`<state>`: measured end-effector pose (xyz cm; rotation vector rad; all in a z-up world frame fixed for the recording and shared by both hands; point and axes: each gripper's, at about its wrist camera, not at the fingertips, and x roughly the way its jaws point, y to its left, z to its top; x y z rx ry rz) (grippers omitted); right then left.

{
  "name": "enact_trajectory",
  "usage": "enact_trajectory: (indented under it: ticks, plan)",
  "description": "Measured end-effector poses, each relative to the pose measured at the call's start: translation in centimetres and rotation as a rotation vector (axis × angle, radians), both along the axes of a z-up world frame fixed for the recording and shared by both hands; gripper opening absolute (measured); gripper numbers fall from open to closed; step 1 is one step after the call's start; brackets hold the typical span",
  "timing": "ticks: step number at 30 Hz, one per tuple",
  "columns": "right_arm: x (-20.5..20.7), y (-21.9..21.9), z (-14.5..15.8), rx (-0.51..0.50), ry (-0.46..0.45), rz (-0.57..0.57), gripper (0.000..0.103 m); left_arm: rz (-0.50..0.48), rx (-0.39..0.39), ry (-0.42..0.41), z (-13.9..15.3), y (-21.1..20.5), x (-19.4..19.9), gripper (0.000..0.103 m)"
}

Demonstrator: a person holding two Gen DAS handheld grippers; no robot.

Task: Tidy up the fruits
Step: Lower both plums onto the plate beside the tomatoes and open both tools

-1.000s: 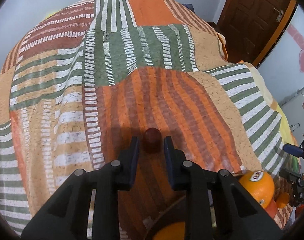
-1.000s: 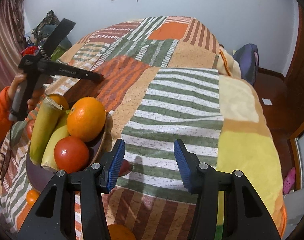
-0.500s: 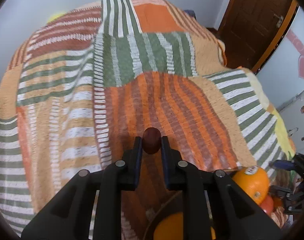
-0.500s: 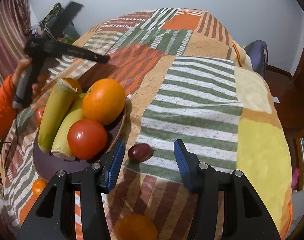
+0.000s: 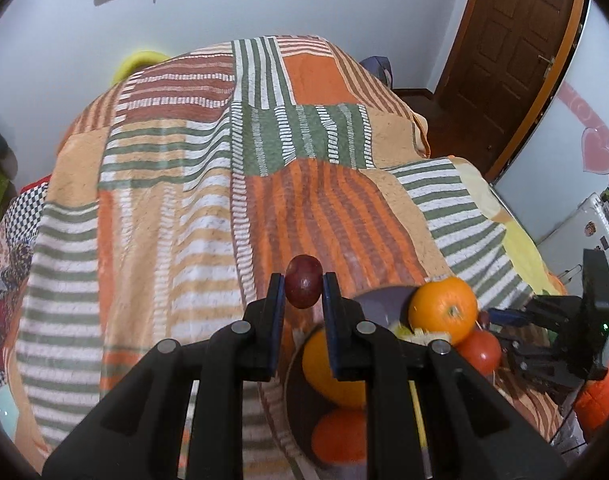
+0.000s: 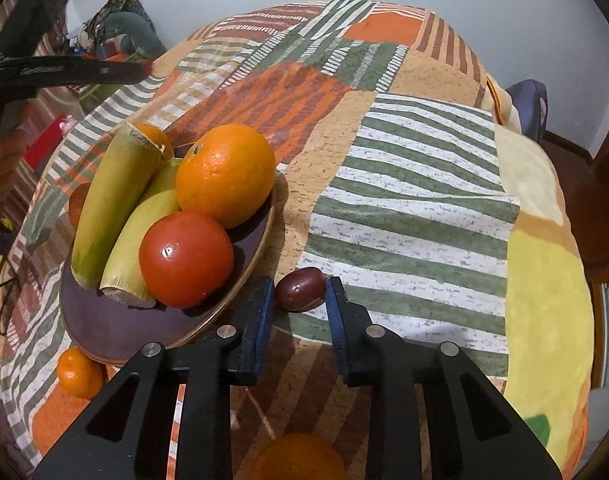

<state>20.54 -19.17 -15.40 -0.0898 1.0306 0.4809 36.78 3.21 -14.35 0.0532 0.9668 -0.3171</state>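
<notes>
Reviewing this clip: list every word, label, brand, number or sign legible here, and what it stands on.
Nothing here can be read for certain.
Pale lettering on the side of the left gripper, right wrist view: blurred, unreadable.
Magnets on the white fridge, left wrist view: too small to read.
Large orange: no sticker shows.

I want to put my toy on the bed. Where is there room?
The big green-and-white striped patch right of the plate is bare, and so is the far end of the blanket toward the wall. It is crowded on the plate, packed with oranges, a tomato and bananas.
</notes>
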Motion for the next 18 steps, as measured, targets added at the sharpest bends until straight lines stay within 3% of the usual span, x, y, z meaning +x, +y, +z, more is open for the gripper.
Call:
enact_trajectory:
  ticks: [5, 18]
  plan:
    - [-0.3, -0.2, 0.6, -0.005, -0.006, -0.017, 0.024, 0.012, -0.006, -0.005, 0.5, 0.4, -2.9, 0.018]
    - [-3.6, 0.8, 6.0, 0.029, -0.108, -0.006, 0.024, 0.038, -0.056, 0.03, -0.1, 1.1, -11.3, 0.018]
